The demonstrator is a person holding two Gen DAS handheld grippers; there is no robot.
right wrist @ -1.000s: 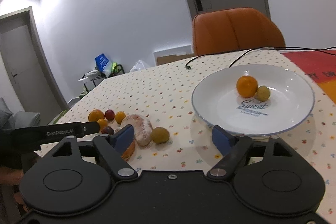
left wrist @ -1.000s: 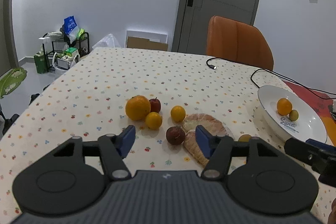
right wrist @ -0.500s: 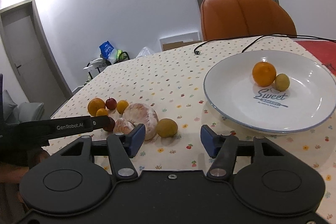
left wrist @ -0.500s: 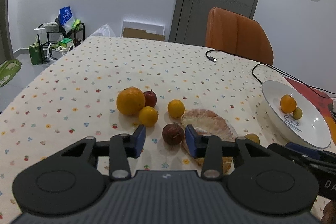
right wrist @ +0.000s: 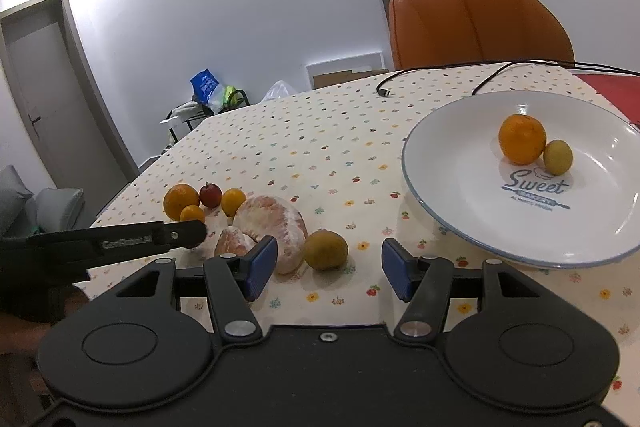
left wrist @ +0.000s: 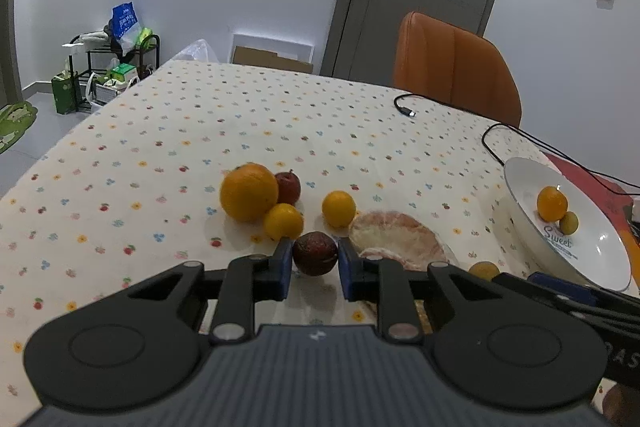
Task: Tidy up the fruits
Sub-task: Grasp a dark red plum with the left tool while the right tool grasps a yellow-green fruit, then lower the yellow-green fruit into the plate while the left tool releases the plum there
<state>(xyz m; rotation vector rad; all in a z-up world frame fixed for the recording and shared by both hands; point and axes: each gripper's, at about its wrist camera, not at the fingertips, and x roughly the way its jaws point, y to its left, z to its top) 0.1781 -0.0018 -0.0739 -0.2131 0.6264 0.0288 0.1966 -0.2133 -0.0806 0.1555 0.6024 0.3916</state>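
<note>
Fruit lies scattered on a table under a cream cloth printed with small flowers (left wrist: 168, 131), and a white round plate lettered "Sweet" (right wrist: 472, 227) sits to the right, already carrying a small orange (right wrist: 522, 139) and a yellow-green fruit (right wrist: 558, 157). The left gripper (left wrist: 312, 263) has its blue pads on either side of a dark reddish-brown wrinkled round fruit (left wrist: 315, 253), nearly or just touching it; firm contact cannot be confirmed. Behind it sit a large orange (left wrist: 249, 191), a red apple (left wrist: 289, 186) and two small oranges. The right gripper (right wrist: 326, 265) hangs wide open and empty, aimed at a dull yellow round fruit (right wrist: 325, 250) beside a peeled pomelo (right wrist: 276, 227). The step appears to be picking up; next, each gripper likely needs a firm squeeze, then a lift toward the plate.
</note>
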